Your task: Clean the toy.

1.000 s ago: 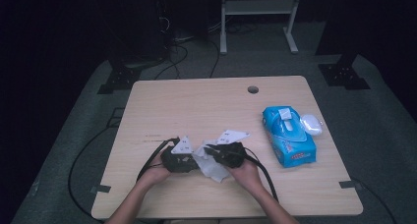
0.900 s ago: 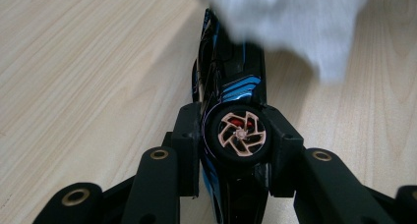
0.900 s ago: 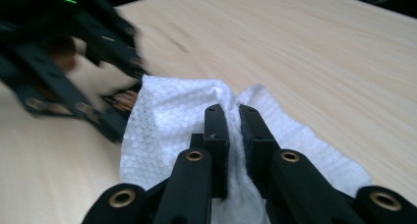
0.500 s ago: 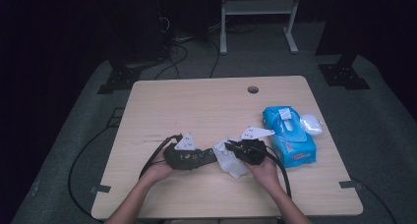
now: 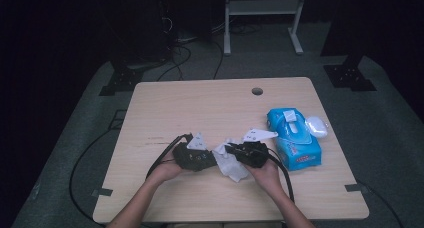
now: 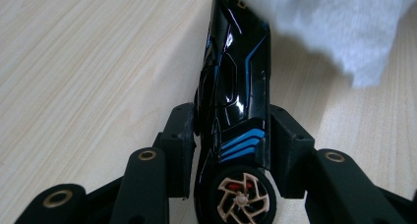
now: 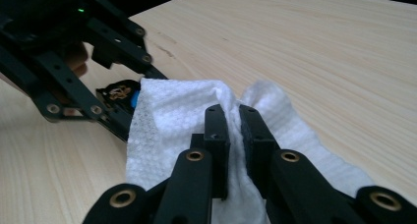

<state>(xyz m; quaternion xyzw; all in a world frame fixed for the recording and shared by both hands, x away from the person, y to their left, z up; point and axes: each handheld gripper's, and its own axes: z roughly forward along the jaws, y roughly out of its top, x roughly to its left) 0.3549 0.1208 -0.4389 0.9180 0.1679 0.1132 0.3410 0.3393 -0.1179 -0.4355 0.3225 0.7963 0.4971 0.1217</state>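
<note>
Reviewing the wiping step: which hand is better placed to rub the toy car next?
Right. Its tool is pinched on the white wipe, which lies against the black toy car sitting between the left tool jaws.

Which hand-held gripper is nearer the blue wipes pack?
Right. The right hand-held gripper, pinching the white wipe, sits just beside the blue wipes pack; the left hand-held gripper lies farther left.

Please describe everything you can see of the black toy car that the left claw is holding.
The toy car is glossy black plastic with blue stripes and a tan spoked wheel showing red behind the spokes. It sits between the jaws of the left claw, pointing away from that camera, just above the wooden table. Its far end meets a white wipe, which the right claw pinches.
</note>
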